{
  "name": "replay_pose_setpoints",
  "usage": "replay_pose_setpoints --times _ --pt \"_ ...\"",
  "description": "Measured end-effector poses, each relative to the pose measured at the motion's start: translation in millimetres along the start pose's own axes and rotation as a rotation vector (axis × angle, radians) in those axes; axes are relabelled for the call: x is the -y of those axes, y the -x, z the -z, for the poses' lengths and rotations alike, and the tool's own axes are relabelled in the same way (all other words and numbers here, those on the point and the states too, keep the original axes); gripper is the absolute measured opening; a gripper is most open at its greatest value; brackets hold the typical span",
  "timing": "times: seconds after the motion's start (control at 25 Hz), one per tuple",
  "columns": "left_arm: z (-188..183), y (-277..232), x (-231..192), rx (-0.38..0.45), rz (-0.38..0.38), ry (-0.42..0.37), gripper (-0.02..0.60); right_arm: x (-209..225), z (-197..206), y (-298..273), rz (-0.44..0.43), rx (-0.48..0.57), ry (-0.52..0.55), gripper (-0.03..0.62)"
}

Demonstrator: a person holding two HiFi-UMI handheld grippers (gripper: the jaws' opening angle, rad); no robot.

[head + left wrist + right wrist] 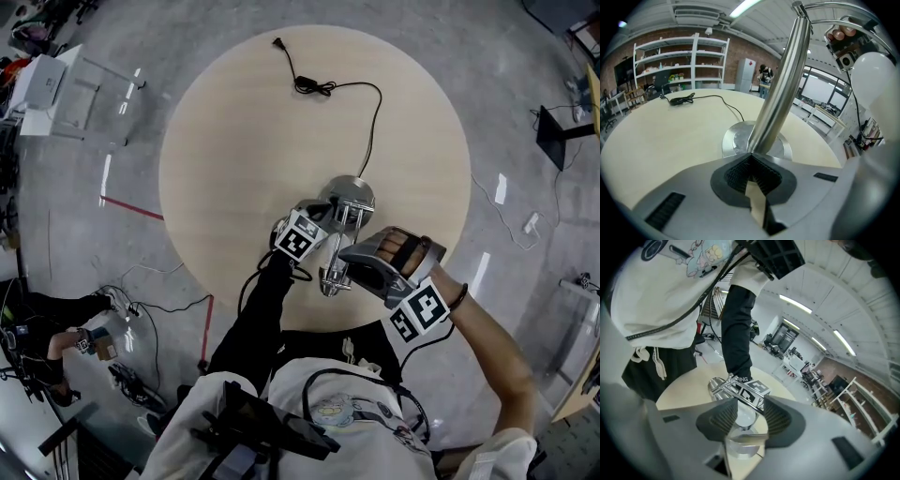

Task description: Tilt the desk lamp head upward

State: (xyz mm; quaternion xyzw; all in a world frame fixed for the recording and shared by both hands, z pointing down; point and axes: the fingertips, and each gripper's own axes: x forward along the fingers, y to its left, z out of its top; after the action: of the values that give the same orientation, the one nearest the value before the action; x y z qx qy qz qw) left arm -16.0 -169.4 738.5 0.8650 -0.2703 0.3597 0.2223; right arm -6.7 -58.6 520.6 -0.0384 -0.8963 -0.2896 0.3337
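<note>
A chrome desk lamp stands on a round wooden table (225, 141), its round base (354, 193) toward the middle and its head (334, 277) leaning toward me. My left gripper (320, 219) is shut on the lamp's stem (783, 79) just above the base (736, 140), and the stem runs straight out of the closed pads of that gripper (752, 161). From the right, my right gripper (349, 261) reaches the lamp head. The head (743, 423) fills the gap between the ribbed pads (723, 418) of that gripper (749, 420), which is shut on it.
The lamp's black cord (370, 103) trails across the table to a loose plug (278, 42) at the far edge. A white cart (42, 89) stands on the floor at the far left, and red tape (131, 208) marks the floor. Shelving (679, 61) lines a brick wall.
</note>
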Motion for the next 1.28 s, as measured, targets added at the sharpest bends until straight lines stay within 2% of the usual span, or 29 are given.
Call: replay_pose_setpoints --times 0.36,0.8,1.04,1.28 --pt "-3 -2 -1 -0.003 -0.003 -0.009 -0.009 27 -19 16 0.004 0.165 -0.267 0.161" --pt "-2 -4 -2 -0.021 -0.009 -0.013 -0.009 43 -22 30 -0.034 0.289 -0.433 0.161" --pt "-2 -3 -3 -0.017 -0.013 -0.01 -0.009 60 -23 41 -0.069 0.398 -0.583 0.161" --pt "-1 -3 -1 -0.029 -0.007 -0.008 -0.009 75 -25 51 -0.096 0.511 -0.669 0.161"
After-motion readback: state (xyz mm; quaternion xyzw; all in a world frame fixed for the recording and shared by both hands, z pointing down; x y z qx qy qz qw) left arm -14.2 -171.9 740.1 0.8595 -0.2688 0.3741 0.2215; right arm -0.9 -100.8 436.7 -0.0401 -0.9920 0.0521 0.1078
